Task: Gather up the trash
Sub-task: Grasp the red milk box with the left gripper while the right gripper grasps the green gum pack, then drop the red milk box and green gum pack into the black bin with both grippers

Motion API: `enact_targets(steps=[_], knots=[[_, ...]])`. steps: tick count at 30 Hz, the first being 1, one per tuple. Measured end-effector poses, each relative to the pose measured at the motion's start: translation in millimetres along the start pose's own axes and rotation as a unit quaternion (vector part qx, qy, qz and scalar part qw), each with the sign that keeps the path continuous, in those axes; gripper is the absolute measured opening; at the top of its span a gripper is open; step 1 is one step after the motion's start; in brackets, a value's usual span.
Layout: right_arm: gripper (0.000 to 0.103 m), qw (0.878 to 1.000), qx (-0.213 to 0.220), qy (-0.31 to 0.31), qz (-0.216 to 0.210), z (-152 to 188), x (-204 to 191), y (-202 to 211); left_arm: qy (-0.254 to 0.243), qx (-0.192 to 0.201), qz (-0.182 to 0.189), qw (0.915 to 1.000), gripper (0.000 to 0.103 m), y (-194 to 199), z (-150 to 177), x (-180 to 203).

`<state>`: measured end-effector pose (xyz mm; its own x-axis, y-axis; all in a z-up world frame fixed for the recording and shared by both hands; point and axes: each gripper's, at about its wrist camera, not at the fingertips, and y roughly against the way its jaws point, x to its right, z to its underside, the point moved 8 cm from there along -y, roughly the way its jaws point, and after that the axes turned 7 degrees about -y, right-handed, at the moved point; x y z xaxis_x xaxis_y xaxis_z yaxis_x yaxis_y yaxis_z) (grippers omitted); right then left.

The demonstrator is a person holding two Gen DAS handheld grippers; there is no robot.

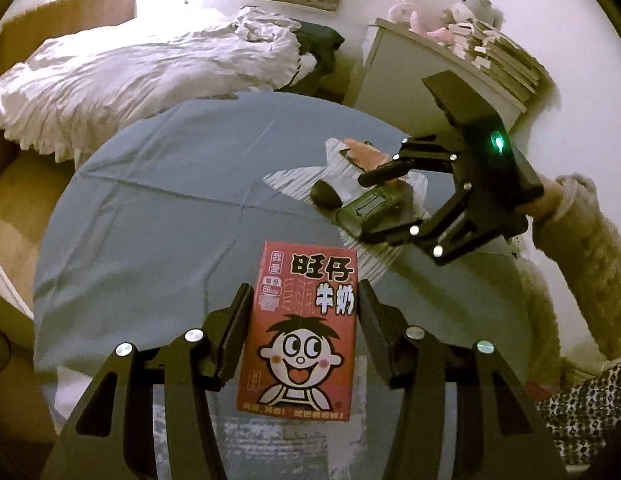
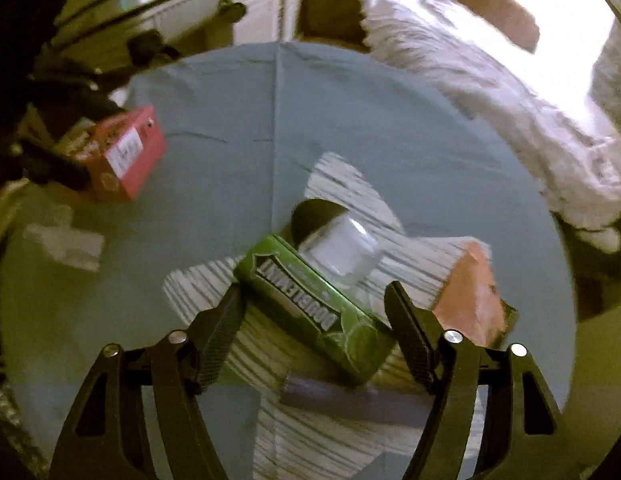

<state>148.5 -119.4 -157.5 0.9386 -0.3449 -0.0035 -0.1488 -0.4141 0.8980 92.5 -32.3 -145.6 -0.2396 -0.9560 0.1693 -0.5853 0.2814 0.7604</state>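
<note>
My left gripper (image 1: 304,296) is shut on a red milk carton (image 1: 302,332) with a cartoon face, held above the blue-grey table (image 1: 158,208). The carton also shows in the right wrist view (image 2: 128,156). My right gripper (image 2: 314,300) is open, its fingers either side of a green Doublemint gum box (image 2: 314,308); it also shows in the left wrist view (image 1: 364,208). The box (image 1: 368,210) lies on a striped plastic bag (image 2: 342,188) beside a clear jar with a dark lid (image 2: 334,240) and an orange wrapper (image 2: 470,296).
A bed with white bedding (image 1: 122,72) lies beyond the table. A white cabinet (image 1: 414,76) with stacked books and plush toys stands at the right. A clear plastic scrap (image 2: 62,244) lies on the table's left side.
</note>
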Motion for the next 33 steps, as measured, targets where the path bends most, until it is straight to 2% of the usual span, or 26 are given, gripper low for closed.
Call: enact_targets(steps=[2,5,9,11,12,14,15,16,17,20,21,23,24,26,28,30,33], knots=[[0.056,0.999,-0.016,-0.016,-0.024,-1.1,0.0,-0.8,0.005,0.000,0.000,1.0000,0.052,-1.5,-0.3,-1.9],[0.039,0.999,-0.012,-0.031,-0.027,0.1,-3.0,4.5,0.016,0.004,0.009,0.9998,0.052,-0.9,0.4,-2.2],[0.035,0.994,0.023,-0.088,-0.051,11.4,-18.6,18.1,0.017,0.008,0.017,0.9997,0.052,0.2,-3.5,-1.8],[0.034,0.987,0.059,-0.130,-0.071,11.6,-24.1,29.5,0.015,0.013,0.022,0.9996,0.052,0.6,-10.4,2.7],[0.034,0.979,0.089,-0.165,-0.084,15.9,-20.4,40.4,0.013,0.016,0.025,0.9995,0.052,1.1,-14.5,6.4],[0.034,0.957,0.141,-0.231,-0.103,24.1,-9.1,63.3,0.009,0.022,0.029,0.9993,0.052,1.1,-23.6,10.9],[0.034,0.937,0.180,-0.279,-0.110,34.2,3.4,79.6,0.007,0.027,0.034,0.9990,0.052,0.4,-31.5,16.3],[0.034,0.925,0.199,-0.305,-0.109,40.9,11.8,87.4,0.005,0.031,0.040,0.9987,0.052,-0.9,-39.9,22.5],[0.034,0.902,0.227,-0.354,-0.099,57.7,30.3,100.8,0.002,0.036,0.046,0.9983,0.052,-2.6,-48.0,29.3],[0.034,0.866,0.261,-0.426,-0.041,98.9,69.5,122.6,-0.020,0.051,0.063,0.9965,0.052,-15.2,-80.0,61.7],[0.034,0.847,0.273,-0.456,-0.014,121.3,85.9,133.9,-0.027,0.056,0.069,0.9957,0.052,-19.6,-89.0,72.1],[0.034,0.820,0.285,-0.494,0.053,159.6,111.4,153.5,-0.040,0.064,0.085,0.9935,0.052,-29.4,-107.2,95.6],[0.034,0.812,0.286,-0.503,0.080,173.0,120.9,161.0,-0.047,0.068,0.098,0.9918,0.052,-36.9,-118.8,112.3],[0.034,0.787,0.288,-0.528,0.138,204.8,140.1,176.2,-0.062,0.070,0.117,0.9887,0.052,-50.8,-136.5,141.6],[0.034,0.759,0.285,-0.551,0.196,241.2,158.7,189.4,-0.080,0.067,0.141,0.9846,0.052,-68.3,-152.3,175.6],[0.034,0.736,0.280,-0.573,0.229,270.4,172.8,195.3,-0.101,0.062,0.161,0.9798,0.052,-87.8,-167.2,209.9],[0.034,0.708,0.277,-0.598,0.253,304.0,190.4,195.9,-0.119,0.050,0.182,0.9747,0.052,-116.8,-182.1,249.6]])
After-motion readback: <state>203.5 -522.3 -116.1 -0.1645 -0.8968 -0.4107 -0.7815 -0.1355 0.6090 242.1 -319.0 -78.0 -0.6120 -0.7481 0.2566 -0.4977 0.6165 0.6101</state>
